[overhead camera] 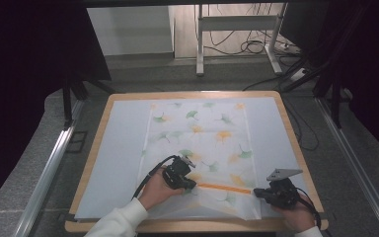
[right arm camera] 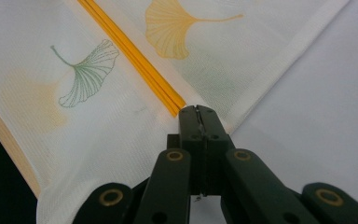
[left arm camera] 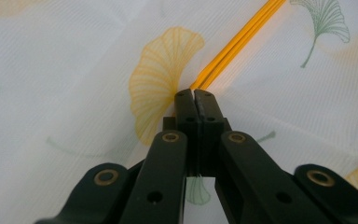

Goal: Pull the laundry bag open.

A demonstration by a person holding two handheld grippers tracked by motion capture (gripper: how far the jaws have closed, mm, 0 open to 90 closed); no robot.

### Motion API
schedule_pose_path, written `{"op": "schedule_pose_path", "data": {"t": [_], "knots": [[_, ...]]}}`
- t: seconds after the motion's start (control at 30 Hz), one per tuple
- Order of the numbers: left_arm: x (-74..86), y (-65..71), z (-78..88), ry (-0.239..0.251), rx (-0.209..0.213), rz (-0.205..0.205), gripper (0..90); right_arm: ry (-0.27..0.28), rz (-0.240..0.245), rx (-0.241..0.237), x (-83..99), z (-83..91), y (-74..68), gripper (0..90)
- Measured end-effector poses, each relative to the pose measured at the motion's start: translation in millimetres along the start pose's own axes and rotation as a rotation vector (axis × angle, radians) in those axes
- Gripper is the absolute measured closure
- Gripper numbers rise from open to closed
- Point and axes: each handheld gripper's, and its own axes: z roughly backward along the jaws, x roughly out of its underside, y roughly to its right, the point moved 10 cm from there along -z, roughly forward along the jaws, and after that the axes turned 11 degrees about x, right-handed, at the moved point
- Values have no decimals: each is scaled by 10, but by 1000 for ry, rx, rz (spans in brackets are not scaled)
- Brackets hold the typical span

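1. As both grippers pinch the near hem of the cloth (overhead camera: 197, 133), the fold in hand turns on one line: the orange stripe (overhead camera: 224, 188), whose long axis runs straight from one pair of fingers to the other, across the near part of the tabletop (overhead camera: 288, 118).
2. Cloth: thin, white, printed with green and orange ginkgo leaves; spread flat over a pale sheet (overhead camera: 118, 148), its near edge lifted and turned back towards the far side.
3. Left gripper (overhead camera: 190, 184): fingers fully closed on the cloth at the left end of the stripe; in the left gripper view the stripe (left arm camera: 235, 42) leads directly away from the tips (left arm camera: 195, 95).
4. Right gripper (overhead camera: 257, 193): fingers fully closed on the cloth at the stripe's right end, near the tabletop's near right corner; in the right gripper view the stripe (right arm camera: 135, 58) meets the tips (right arm camera: 198, 111) beside the cloth's hemmed corner.
5. Nearness: each hand holds its own end, neither nearer; the stripe hangs taut and apparently level between them.
6. Judgement: the coming move likely carries both ends away together, keeping the stripe parallel to the far edge.
7. Containers: none present.
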Motion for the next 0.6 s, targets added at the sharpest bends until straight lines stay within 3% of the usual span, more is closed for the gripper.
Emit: {"op": "schedule_pose_path", "data": {"t": [0.6], "knots": [[250,-149,207,9,-25,40,900,0,-1,0,0,0,0,895]]}}
